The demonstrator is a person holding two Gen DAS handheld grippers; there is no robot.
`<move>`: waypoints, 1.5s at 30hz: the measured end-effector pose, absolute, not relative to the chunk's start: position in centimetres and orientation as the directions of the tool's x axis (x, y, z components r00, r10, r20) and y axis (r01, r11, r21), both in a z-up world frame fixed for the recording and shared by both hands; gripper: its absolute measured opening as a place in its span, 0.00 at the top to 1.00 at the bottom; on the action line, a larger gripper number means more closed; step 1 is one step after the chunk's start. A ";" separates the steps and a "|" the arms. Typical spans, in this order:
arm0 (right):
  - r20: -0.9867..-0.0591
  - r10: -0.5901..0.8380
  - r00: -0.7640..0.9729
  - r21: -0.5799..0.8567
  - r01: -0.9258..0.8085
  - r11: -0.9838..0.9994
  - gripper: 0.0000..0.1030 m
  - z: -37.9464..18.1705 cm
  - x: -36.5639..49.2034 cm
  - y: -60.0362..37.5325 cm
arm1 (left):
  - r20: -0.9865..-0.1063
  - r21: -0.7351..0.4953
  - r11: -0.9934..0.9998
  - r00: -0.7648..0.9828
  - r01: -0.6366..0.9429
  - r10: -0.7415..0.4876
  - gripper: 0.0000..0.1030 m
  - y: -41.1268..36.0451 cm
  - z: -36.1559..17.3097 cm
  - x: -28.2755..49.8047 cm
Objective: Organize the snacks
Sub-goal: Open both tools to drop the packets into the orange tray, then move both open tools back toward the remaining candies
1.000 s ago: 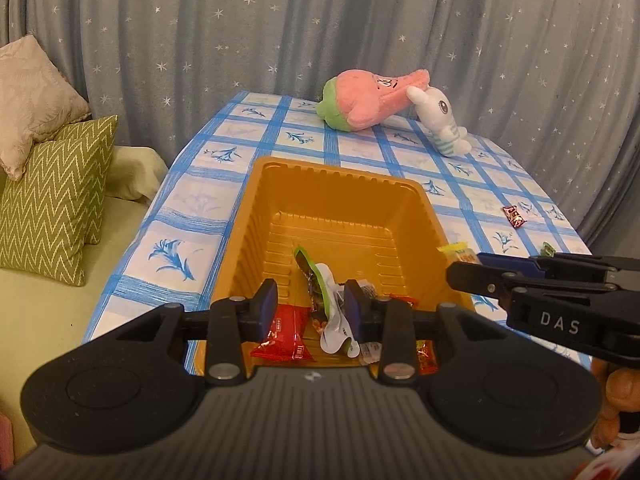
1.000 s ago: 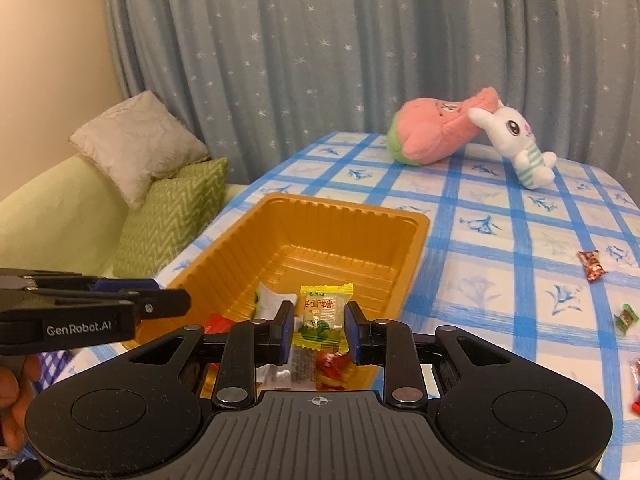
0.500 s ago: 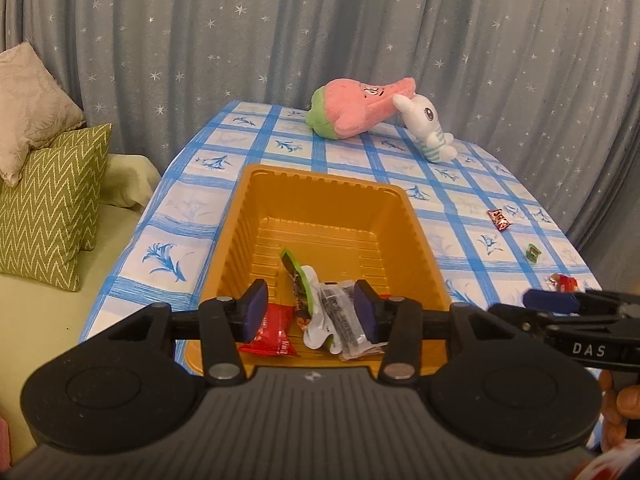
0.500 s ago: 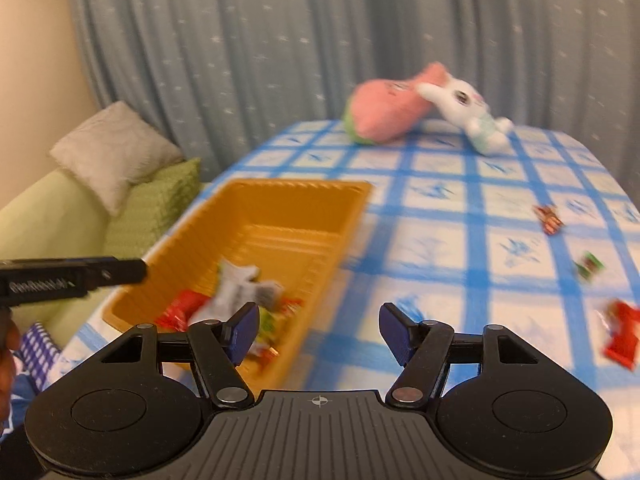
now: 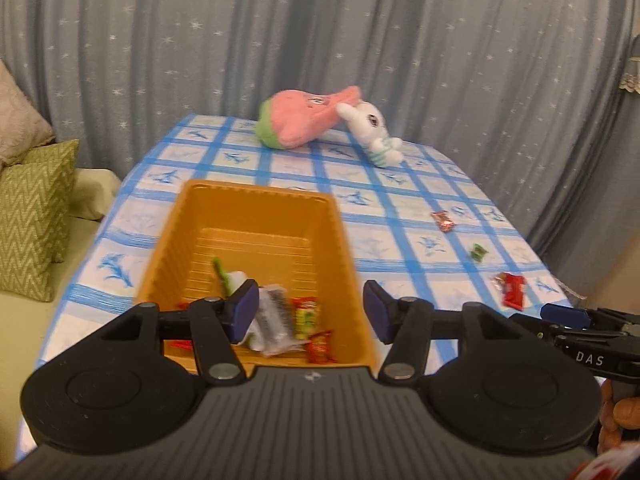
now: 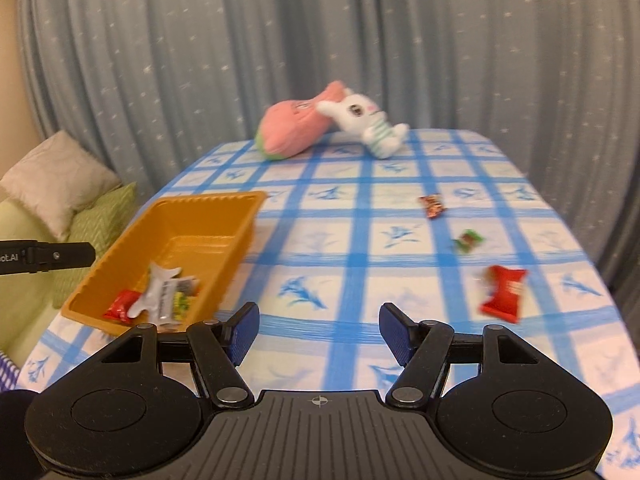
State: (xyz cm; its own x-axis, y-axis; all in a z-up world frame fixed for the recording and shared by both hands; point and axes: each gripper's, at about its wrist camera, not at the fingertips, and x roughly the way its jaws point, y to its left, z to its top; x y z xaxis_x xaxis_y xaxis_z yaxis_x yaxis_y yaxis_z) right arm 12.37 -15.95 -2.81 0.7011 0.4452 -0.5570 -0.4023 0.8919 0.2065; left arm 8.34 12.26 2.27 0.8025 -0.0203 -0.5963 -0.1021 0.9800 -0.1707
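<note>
- Both views are motion-blurred, so we cannot read any print on the wrappers; the heap in the orange tray (image 5: pixel 256 216) is a tangle where we make out a clear-and-white packet (image 5: pixel 272 320), a yellow-green candy (image 5: pixel 306 316), a small red candy (image 5: pixel 320 346) and a green strip, but not how many pieces lie beneath.
- In the left wrist view the near rim of the tray is hidden behind the left gripper (image 5: pixel 310 312), and a red wrapper on the left is cut off by its finger.
- Our left gripper has its jaws spread wide and empty, hovering over the tray's near end; the heap shows between and just behind them.
- Our right gripper (image 6: pixel 318 334) is likewise parted and holds nothing, above bare checked tabletop (image 6: pixel 344 208); the tray lies to its left.
- Three snacks lie loose on the tabletop, right of the jaws and apart from them: a red packet (image 6: pixel 504 294) nearest, a green candy (image 6: pixel 468 240) farther, a dark red candy (image 6: pixel 432 206) beyond.
- A pink plush (image 6: pixel 296 128) and a white bunny plush (image 6: pixel 364 120) lie touching at the far end.
</note>
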 end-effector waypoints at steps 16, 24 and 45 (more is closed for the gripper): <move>-0.568 0.298 0.767 0.233 -0.197 0.952 0.36 -3.4 11.8 -24.9 | -0.606 -0.205 0.978 0.778 0.047 -0.164 0.41 3.5 1.6 10.6; -0.567 0.256 0.783 0.229 -0.148 0.962 0.36 -4.2 13.3 -27.3 | -0.609 -0.188 0.978 0.770 0.093 -0.190 0.40 0.6 1.1 13.3; -0.608 0.262 0.749 0.177 -0.194 0.965 0.48 -9.4 24.8 -27.1 | -0.665 -0.167 0.982 0.725 0.092 -0.181 0.39 -3.7 -5.7 22.6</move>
